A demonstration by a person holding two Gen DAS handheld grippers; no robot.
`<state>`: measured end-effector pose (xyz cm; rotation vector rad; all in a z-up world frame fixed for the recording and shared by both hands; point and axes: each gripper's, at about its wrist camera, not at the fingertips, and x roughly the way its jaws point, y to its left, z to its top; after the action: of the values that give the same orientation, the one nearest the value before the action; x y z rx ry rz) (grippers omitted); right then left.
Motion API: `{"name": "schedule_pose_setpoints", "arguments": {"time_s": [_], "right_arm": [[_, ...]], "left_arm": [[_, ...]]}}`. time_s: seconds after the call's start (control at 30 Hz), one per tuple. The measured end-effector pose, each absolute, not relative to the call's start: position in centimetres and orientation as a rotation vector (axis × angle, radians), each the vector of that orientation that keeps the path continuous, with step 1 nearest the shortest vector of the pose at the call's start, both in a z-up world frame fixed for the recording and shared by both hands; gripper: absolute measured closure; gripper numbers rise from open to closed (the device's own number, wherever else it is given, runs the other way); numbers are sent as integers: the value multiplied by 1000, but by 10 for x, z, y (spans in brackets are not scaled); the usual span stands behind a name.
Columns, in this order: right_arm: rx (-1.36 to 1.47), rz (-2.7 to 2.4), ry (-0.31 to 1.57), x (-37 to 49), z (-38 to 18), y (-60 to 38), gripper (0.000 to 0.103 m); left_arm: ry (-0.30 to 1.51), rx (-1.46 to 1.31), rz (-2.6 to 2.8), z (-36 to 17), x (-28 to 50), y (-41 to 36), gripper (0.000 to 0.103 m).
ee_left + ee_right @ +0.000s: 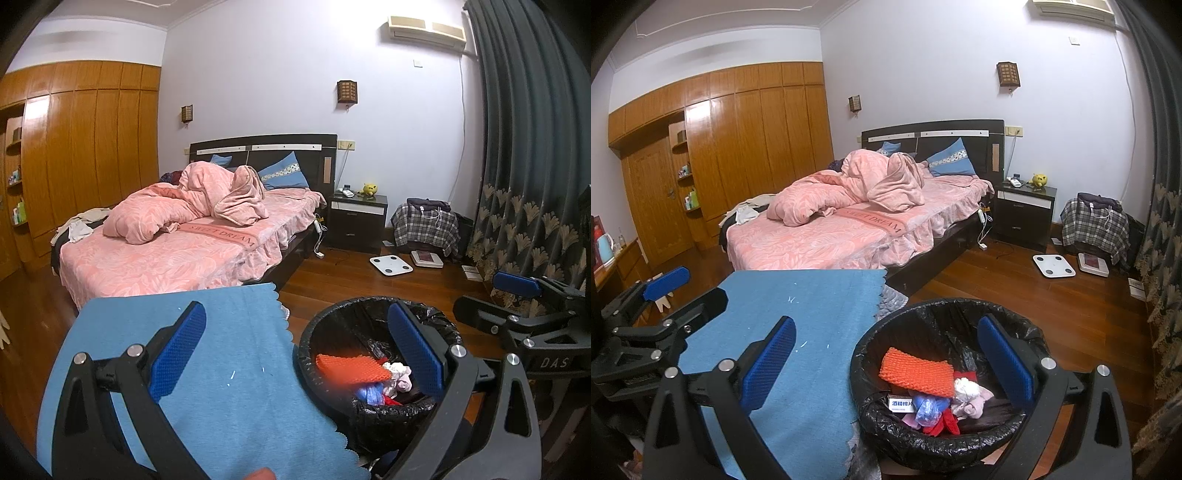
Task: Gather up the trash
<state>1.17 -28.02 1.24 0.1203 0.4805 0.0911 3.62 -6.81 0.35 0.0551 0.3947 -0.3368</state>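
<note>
Now both claws, the left claw (295,354) and the right claw (886,365), are held wide and empty above the black-lined round bin (1027,328). Inside it lie the orange knitted cloth (916,373) and crumpled wrappers (929,408), judged light, soft, best pinched at a raised fold.

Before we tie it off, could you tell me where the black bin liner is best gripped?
Grip the crinkled rim of the black bin liner where it folds over the bin's edge, coming down from above at the near side. That loose fold gives the fingers an edge to pinch; the orange knitted piece lies lower inside, clear of it.
</note>
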Motion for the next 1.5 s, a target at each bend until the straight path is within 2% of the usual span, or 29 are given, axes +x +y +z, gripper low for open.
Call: {"name": "schedule_pose_setpoints", "arguments": {"time_s": [1.5], "right_arm": [[120,90,482,12,13,-279,6]], "left_arm": [[396,56,-334,6,41,-59,7]]}}
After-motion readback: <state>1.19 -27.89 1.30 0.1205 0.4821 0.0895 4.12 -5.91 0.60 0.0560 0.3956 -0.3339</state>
